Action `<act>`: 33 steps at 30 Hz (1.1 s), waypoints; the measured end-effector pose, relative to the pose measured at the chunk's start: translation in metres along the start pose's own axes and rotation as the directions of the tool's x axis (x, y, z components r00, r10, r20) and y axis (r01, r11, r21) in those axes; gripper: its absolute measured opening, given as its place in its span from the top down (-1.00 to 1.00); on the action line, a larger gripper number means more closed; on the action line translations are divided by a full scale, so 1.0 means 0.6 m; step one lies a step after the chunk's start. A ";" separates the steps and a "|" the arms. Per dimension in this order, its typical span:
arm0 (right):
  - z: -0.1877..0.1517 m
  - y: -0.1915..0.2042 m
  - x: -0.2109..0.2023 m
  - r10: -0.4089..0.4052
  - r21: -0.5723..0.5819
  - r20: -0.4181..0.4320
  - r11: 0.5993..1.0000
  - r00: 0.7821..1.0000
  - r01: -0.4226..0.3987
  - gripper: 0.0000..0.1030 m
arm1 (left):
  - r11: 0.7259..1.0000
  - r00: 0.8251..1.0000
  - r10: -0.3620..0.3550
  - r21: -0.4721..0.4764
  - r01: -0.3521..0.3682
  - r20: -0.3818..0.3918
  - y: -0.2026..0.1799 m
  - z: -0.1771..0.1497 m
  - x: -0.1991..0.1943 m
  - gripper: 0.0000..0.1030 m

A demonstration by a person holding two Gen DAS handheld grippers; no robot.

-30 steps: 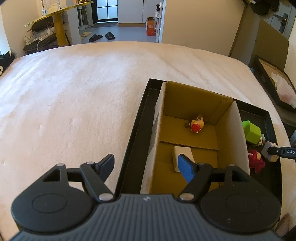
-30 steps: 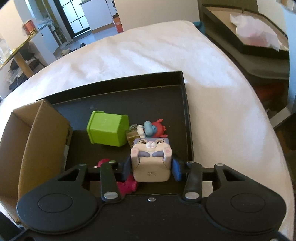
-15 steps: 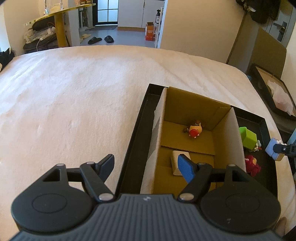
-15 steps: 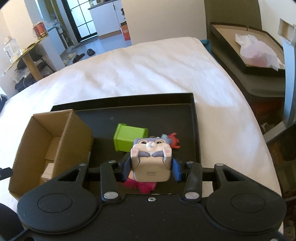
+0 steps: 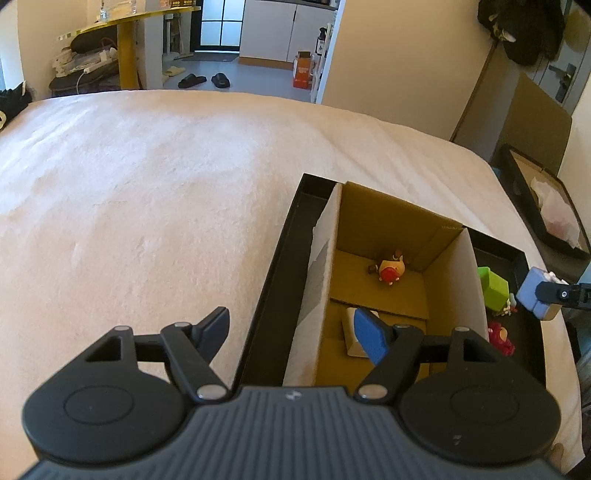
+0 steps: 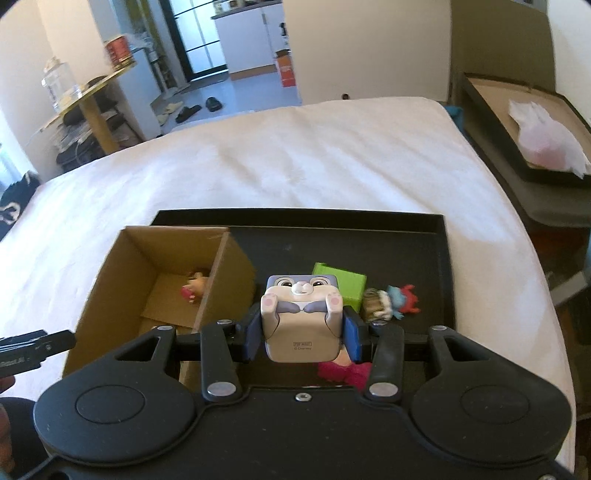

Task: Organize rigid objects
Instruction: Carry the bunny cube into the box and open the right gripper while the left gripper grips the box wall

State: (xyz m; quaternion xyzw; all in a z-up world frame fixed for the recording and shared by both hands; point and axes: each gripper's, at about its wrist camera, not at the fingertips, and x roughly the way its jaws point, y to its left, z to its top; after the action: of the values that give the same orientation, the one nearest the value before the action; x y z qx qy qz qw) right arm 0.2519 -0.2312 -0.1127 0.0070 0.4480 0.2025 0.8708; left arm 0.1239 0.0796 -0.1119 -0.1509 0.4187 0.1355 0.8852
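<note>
- Right tongs [image 6: 302, 334] clamp a rabbit-faced cube toy [image 6: 301, 317] between both blue pads, held in the air above the black tray [image 6: 332, 221].
- Left tongs [image 5: 295, 332] spread wide, empty, over the near edge of the cardboard box [image 5: 448, 280].
- Box stands in the tray on the bed [image 5: 147, 184]; a small red figure [image 5: 390, 271] lies inside.
- Green block [image 6: 341, 282] and small figures [image 6: 391, 302] sit on the tray beside the box.

A home bedroom: wide white bed [image 5: 147, 192], slippers [image 5: 204, 79] on the floor (kitchen cabinets [image 5: 273, 29] beyond)
</note>
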 end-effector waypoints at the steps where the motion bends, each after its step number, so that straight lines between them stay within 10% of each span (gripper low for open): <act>1: 0.001 0.007 -0.001 0.000 -0.009 0.001 1.000 1.000 0.000 0.16 | 1.000 1.000 -0.001 -0.003 0.001 0.001 0.002 0.000 0.000 -0.42; 22: 0.021 0.142 0.003 0.055 -0.137 0.002 0.989 0.998 -0.054 0.16 | 0.998 0.999 -0.049 -0.043 0.049 0.010 0.022 0.001 0.007 -0.33; 33: 0.018 0.215 0.036 0.090 -0.184 -0.051 0.978 0.995 -0.098 0.16 | 0.994 0.994 -0.100 -0.048 0.098 -0.035 0.027 0.000 0.027 0.41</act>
State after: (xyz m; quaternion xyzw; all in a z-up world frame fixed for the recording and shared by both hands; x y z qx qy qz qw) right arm 0.2267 -0.1034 -0.0981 -0.0575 0.4446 0.2846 0.8474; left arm 0.1277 0.0964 -0.1268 -0.1944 0.4238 0.0984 0.8792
